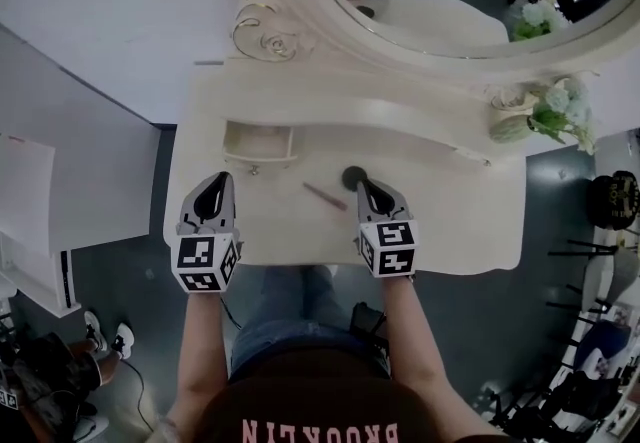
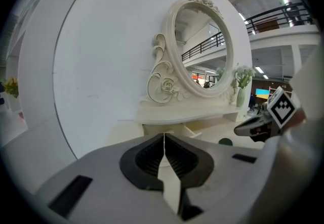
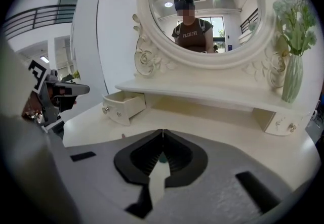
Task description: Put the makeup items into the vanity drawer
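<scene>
Grey jaws on the left gripper [image 1: 218, 181] and right gripper [image 1: 364, 186] are pressed together, holding nothing. Just past the right one lie a round dark compact [image 1: 354, 175] and thin pencil [image 1: 325, 195]. If it doesn't open, it might knock them away from the small open drawer [image 1: 258, 159] behind.

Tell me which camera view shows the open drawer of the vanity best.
The right gripper view: the drawer stands pulled out, with its front and side unobstructed. The head view shows it small, from above, looking into it. The left gripper view shows only a small part of it.
</scene>
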A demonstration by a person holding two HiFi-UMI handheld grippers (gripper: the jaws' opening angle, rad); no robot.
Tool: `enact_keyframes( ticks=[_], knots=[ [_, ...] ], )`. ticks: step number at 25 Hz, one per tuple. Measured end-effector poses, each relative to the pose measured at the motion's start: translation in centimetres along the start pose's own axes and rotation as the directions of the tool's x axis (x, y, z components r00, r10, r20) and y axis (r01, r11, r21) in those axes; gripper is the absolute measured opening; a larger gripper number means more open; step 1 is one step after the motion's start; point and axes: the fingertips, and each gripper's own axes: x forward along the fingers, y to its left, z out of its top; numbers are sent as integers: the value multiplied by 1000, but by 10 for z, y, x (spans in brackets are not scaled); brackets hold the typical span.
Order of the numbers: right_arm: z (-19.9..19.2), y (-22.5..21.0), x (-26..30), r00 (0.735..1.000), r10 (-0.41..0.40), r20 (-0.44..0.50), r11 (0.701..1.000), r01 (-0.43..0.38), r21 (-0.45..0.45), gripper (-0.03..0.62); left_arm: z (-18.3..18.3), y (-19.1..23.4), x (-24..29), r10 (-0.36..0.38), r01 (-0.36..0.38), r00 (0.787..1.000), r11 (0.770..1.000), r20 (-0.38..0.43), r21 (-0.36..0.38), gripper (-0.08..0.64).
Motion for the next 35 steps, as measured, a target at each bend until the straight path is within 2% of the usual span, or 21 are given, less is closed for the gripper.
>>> enact_keyframes(
  ticks=[3,5,6,13,19,23,24,25,27,35],
  knots=[
    [-12,3,7,999,-4,-35,1000,4,9,2,-9,2,0,3,-3,1000,1000,-16,-10,6],
    [-18,4,11,998,-1,-58,1000,2,16,112,-12,4,-1,7,-7,1000,1000,-23,-15,6],
    [-20,5,13,998,3,-69,1000,-2,15,134,-13,5,-1,8,-9,1000,1000,-27,-15,6],
    [-31,3,31,992,-12,-129,1000,15,18,204,-20,4,6,-2,2,999,1000,-49,-3,6],
    [-43,-3,42,982,-35,-186,999,37,9,202,-22,5,12,-8,7,998,1000,-59,-8,6],
    [-45,-6,44,980,-52,-190,999,51,-10,191,-22,6,15,-6,5,998,1000,-61,-9,6],
    [-45,-7,43,979,-61,-193,998,59,-16,177,-22,6,15,-4,4,998,1000,-61,-9,6],
    [-46,-10,42,978,-72,-198,997,69,-21,128,-22,7,15,-3,3,998,1000,-61,-9,6],
    [-47,-14,40,975,-85,-207,996,82,-21,68,-21,5,15,-4,4,998,1000,-59,-6,6],
    [-30,-18,26,983,-79,-167,997,79,-8,57,-7,1,10,-3,3,1000,1000,-25,4,6]
  ],
)
